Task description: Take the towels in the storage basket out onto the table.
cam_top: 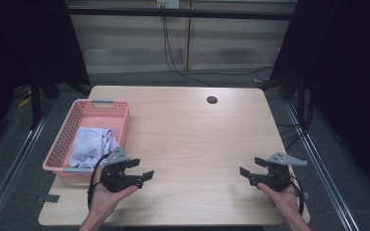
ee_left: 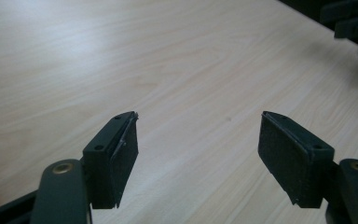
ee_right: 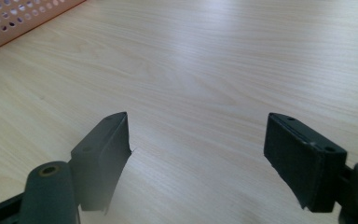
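my left gripper [cam_top: 143,169] hangs just above the near left part of the wooden table [cam_top: 192,139], jaws spread wide with nothing between them, pointing in toward the middle of the table. my left hand [cam_top: 105,192] cups it from below, its cable looping down past my wrist. in the left gripper view the two black pads [ee_left: 123,156] frame bare wood grain, and the other gripper's jaws show dark at the top right corner.

my right gripper [cam_top: 250,169] mirrors it near the right edge of the table, jaws just as wide and empty, pointing back toward the left one; my right hand [cam_top: 282,192] holds it from underneath, and the grey three-cornered plate sits on top. the two grippers are well apart, facing each other across open tabletop.

just beside my left gripper, at the table's left edge, stands a pink basket [cam_top: 77,113] with perforated walls and grey handles. a crumpled pale cloth [cam_top: 91,144] lies inside it, toward the near end. a corner of the basket also shows at the top left of the right gripper view [ee_right: 14,18].

a dark round hole [cam_top: 212,100] sits at the far side of the table.
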A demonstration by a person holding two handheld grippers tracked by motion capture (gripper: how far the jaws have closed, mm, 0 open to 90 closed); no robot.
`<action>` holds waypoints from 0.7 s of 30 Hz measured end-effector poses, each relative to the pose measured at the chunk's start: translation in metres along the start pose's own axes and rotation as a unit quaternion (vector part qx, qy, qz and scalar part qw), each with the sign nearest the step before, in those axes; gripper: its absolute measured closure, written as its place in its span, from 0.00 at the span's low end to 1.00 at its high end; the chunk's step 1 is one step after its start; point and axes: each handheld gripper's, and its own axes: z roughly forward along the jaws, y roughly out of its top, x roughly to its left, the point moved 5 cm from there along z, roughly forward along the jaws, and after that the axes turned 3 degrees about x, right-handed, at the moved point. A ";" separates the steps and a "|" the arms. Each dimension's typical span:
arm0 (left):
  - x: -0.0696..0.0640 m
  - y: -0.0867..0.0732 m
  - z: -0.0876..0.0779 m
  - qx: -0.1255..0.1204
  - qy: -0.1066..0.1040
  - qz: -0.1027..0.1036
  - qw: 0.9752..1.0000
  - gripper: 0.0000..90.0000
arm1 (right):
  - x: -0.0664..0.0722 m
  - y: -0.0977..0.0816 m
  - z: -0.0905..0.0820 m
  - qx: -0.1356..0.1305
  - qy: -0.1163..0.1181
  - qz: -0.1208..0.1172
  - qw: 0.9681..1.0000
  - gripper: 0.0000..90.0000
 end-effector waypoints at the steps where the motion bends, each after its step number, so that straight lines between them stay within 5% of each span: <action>1: 0.005 0.004 -0.009 -0.011 0.004 -0.008 1.000 0.31 | 0.003 0.000 0.001 0.001 0.005 -0.003 1.000 0.25; 5: 0.011 0.008 -0.019 -0.022 0.014 -0.018 0.999 0.29 | 0.004 0.000 0.002 0.005 0.008 -0.008 1.000 0.24; 17: 0.040 0.010 -0.040 0.004 0.050 -0.032 0.998 0.26 | 0.007 0.001 0.004 0.009 0.019 -0.016 1.000 0.21; 21: 0.052 0.013 -0.050 -0.006 0.065 -0.045 0.997 0.27 | 0.006 0.003 0.000 -0.007 0.015 -0.011 1.000 0.23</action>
